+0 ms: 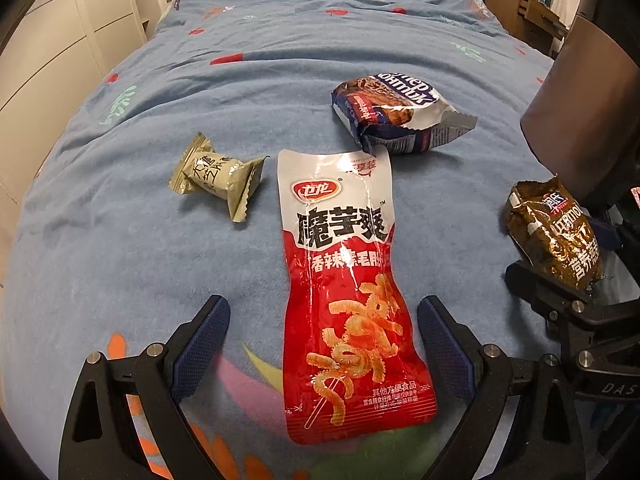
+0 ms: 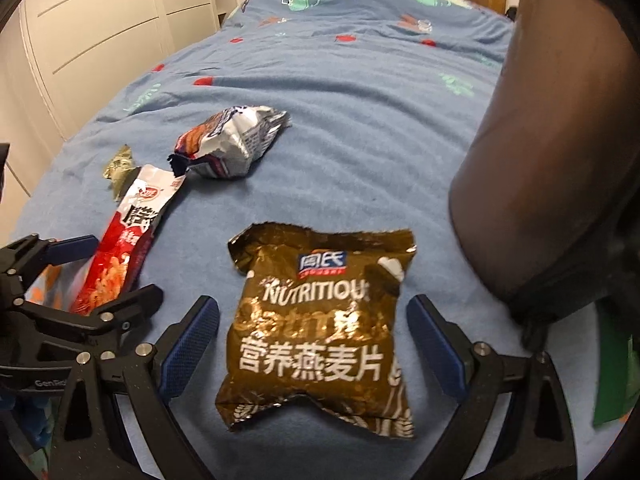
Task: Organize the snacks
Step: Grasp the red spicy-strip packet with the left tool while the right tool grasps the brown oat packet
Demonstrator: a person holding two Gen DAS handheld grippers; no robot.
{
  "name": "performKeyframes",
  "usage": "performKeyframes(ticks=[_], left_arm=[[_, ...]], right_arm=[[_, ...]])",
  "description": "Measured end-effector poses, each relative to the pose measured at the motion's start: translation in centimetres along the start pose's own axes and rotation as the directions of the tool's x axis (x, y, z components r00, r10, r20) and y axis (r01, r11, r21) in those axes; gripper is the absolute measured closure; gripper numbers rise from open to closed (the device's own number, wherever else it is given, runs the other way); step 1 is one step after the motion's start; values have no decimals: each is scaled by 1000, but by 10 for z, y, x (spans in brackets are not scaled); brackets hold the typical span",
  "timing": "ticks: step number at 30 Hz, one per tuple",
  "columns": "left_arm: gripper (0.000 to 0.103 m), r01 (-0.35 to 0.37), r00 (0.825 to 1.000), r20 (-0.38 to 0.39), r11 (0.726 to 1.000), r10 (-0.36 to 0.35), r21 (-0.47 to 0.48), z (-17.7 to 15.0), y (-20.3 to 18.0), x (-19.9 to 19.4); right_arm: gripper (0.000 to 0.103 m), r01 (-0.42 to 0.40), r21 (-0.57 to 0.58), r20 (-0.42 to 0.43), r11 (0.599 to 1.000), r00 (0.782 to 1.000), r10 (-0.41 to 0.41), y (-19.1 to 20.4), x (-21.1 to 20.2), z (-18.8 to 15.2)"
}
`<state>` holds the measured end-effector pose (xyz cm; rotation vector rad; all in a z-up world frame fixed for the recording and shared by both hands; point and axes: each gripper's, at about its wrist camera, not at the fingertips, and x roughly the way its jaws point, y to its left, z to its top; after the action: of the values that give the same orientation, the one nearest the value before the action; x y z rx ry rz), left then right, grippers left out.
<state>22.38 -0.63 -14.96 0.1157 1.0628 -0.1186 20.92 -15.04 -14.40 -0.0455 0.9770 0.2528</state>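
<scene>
Lying flat on a soft, faintly wrinkled blue bedspread [image 1: 120, 240] are four snack packets. A long, glossy red-and-white pouch [image 1: 348, 292], printed with curly orange strips, stretches lengthwise between the spread jaws of the left gripper [image 1: 323, 334], whose blue pads are finely ribbed; neither pad touches the film. Left of the pouch sits a small olive-gold candy [image 1: 218, 178] in a pillow wrapper with crimped, saw-toothed ends. Beyond the pouch's top edge rests a crumpled navy-and-white foil bag [image 1: 394, 118], its torn silver flap sticking out. To the right, a puffy, crinkled brown-gold oatmeal sachet [image 2: 316, 336] lies between the wide-open jaws of the right gripper [image 2: 313, 340], not pinched by either pad. A dark rounded shape [image 2: 540, 160] looms at the right.
</scene>
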Motion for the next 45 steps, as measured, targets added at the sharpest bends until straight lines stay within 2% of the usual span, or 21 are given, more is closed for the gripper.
performKeyframes(ticks=[6,13,20,26,31,33,37,40,45], left_arm=[[1,8,999,-35,999,-9,-35,3,4,7],[1,-8,999,-43,999,6,-47,2,3,10],[1,-7,998,-67,999,5,-33,8,3,15],[1,-7,997,-72,999,5,-37,9,2,15],[2,-21,996,-92,999,18,-27,15,-1,16],[4,-25,995,-96,999,22,-32,16,-3,16],[11,-32,995,-100,999,29,-27,19,-9,14],[21,-35,995,-92,999,34,-13,19,-14,10],[39,-37,996,-81,999,37,6,16,-23,5]], right_arm=[[0,-19,18,-27,1000,999,20,-2,3,-2],[0,-42,50,-47,998,998,45,-6,6,-3],[0,-87,44,-113,995,989,91,-6,12,2],[0,-78,41,-122,996,989,83,-2,14,6],[0,-27,36,-113,999,993,31,-2,12,10],[0,-21,25,-114,999,993,24,-2,10,11],[15,-12,15,-115,1000,993,14,-2,7,12],[27,-9,12,-110,1000,994,10,-1,5,12],[30,-2,-4,-102,1000,995,1,0,0,10]])
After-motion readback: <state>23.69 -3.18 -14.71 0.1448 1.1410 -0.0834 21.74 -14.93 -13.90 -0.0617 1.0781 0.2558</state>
